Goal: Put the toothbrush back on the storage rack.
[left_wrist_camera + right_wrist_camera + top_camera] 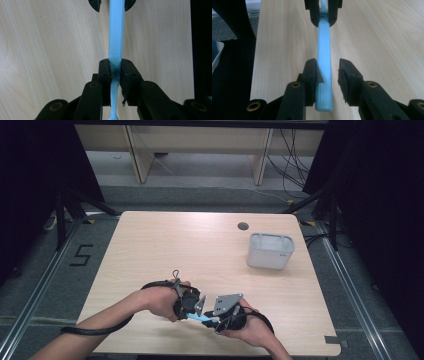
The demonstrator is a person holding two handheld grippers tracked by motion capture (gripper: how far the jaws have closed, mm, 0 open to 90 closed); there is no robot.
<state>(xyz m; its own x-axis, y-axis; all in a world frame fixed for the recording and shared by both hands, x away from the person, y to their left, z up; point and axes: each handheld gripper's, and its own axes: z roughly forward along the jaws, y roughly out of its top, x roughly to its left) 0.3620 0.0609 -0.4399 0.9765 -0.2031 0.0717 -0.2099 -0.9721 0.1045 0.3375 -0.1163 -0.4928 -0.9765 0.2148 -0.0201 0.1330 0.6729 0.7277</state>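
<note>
Hands come in from the near edge of the pale wooden surface (165, 240) and meet near its middle, each holding a gripper. On the left, the left gripper (196, 306) points right, with a black cable (100, 329) looping back along the forearm. Its jaws are closed tight on a light blue ribbed plastic strip (116, 40); in the left gripper view the strip is pinched where it narrows to a thin curved neck, and the wider ribbed length runs straight away from the jaws, above the surface, toward the other gripper's tips at the top of that view.

Just right of it, the right gripper (216, 316) points left toward the first, a grey three-cornered plate (228, 302) on top. In the right gripper view its jaws stand narrowly apart around the strip's blunt end (324, 100): the left jaw touches the strip, while a clear gap shows between the strip and the right jaw, so the grip is not closed.

Farther right and toward the far side, well apart from the hands, a white rectangular bin (270, 250) stands upright. A small round hole (243, 226) lies in the surface beyond it.
</note>
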